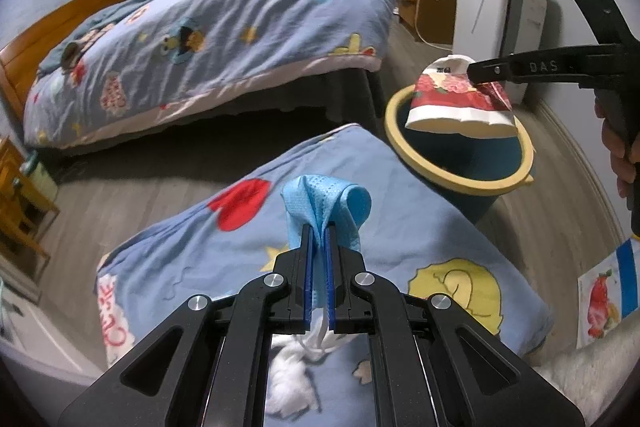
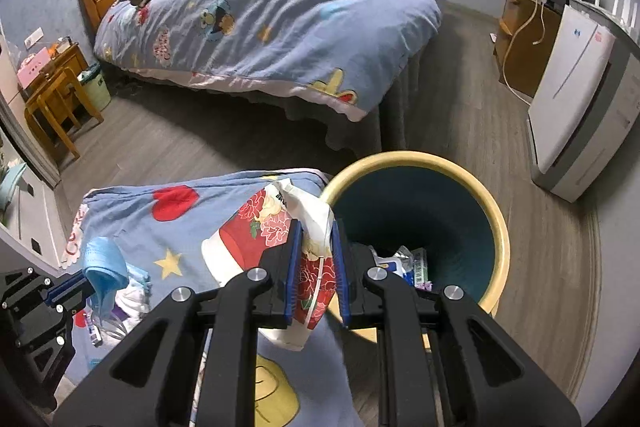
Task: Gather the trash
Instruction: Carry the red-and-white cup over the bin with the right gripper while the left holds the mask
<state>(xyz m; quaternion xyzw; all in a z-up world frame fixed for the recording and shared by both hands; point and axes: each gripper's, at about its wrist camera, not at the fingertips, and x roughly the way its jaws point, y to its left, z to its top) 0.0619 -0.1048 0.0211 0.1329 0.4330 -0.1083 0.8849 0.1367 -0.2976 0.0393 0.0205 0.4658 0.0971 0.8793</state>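
Both tools loaded, neither load dropped yet. Left gripper (image 1: pixel 318 227) clamped tight on a crumpled blue face mask (image 1: pixel 324 203), white ear loop dangling below the jaws, held up above the cartoon-print pillow (image 1: pixel 192 267). Right gripper (image 2: pixel 314 239) pinched on the torn rim of a crushed paper cup (image 2: pixel 256 227) with a red floral print, carried on its side; seen from the left wrist, hanging just over the near rim of the trash bin (image 1: pixel 516 187), mouth facing down and toward the camera. From the right wrist, only partly over the bin's opening, the cup body lying more above the pillow edge than above the bin (fisheye bending makes the exact overlap hard to call).

Inside the bin, at the bottom, some packets and wrappers (image 2: pixel 404 263) already lying there, so a share of the collecting judged done. Left on the pillow: a heap of white tissue or cotton (image 1: pixel 284 375) just under the left gripper, plus a few small bits beside it in the right wrist view, a purple-and-white stick-like piece (image 2: pixel 93 331) among them, too small to name.

Probably around the middle of the job: cup close to release, needing a little more travel over the opening; mask to follow across the same gap; then the white heap and the small scraps to pick up. Risk worth noting: the torn cup rim a thin hold, liable to slip early
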